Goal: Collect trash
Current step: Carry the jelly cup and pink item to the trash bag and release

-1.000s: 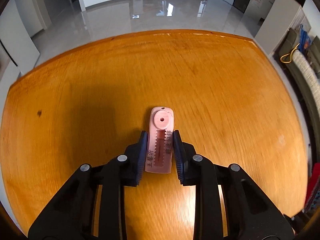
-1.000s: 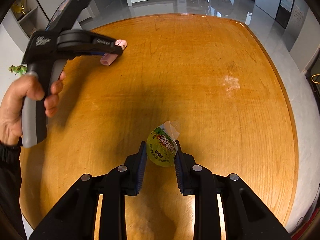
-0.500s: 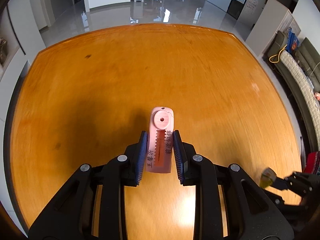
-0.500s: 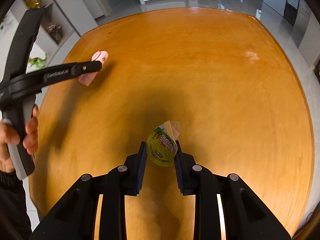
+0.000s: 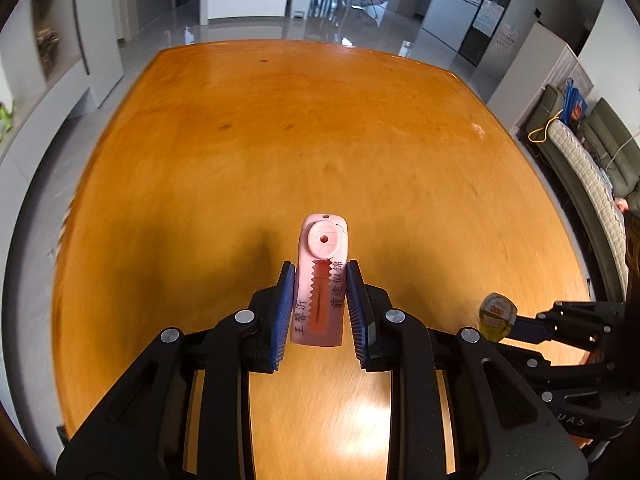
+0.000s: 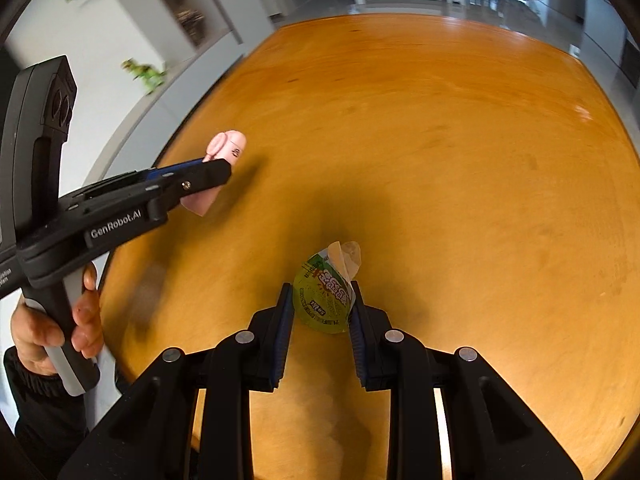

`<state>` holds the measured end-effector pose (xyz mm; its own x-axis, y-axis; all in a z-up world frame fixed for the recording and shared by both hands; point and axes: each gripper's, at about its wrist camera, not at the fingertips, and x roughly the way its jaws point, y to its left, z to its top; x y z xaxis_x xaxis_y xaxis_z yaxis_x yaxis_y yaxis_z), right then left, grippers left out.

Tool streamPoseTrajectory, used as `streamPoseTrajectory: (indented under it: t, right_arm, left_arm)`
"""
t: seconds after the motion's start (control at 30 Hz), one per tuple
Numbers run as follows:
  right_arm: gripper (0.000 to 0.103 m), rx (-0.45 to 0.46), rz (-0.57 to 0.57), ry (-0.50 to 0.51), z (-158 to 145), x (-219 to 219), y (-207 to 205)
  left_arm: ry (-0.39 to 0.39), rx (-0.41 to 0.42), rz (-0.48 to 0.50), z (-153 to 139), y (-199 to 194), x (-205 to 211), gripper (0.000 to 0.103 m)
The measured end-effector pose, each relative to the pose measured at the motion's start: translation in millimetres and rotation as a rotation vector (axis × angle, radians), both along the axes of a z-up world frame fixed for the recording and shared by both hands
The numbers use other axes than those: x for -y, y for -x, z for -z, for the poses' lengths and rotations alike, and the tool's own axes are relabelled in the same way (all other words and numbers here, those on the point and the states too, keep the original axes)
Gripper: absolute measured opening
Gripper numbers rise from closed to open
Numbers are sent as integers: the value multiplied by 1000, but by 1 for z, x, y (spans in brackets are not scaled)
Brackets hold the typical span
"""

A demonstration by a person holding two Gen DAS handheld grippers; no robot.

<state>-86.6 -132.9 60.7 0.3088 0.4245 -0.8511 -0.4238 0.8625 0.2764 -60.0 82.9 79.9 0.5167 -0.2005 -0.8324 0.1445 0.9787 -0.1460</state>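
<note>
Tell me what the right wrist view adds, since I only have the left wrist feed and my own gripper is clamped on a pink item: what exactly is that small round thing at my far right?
Observer: It is a green jelly cup, pinched between the right gripper fingers.
Operator: Is its lid sealed?
Observer: No. The foil lid is peeled up and curls above the rim.
Operator: Can you see who holds my gripper?
Observer: Yes. A bare hand grips the handle of the left gripper, with a dark sleeve at the wrist.
Operator: Does my pink item touch the table?
Observer: It looks raised above the wood, casting a shadow beside it.
</note>
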Motion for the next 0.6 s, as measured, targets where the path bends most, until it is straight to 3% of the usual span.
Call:
streamPoseTrajectory:
  t: [0.33,0.6]
  right_arm:
    - [28,2,-227,-20,3,-102,71]
    - [28,-22,-413,-4,16,-174,129]
  left_arm:
    - [27,72,-175,-12,116,-82,26]
    - [39,101,-355,-4,208,-154,26]
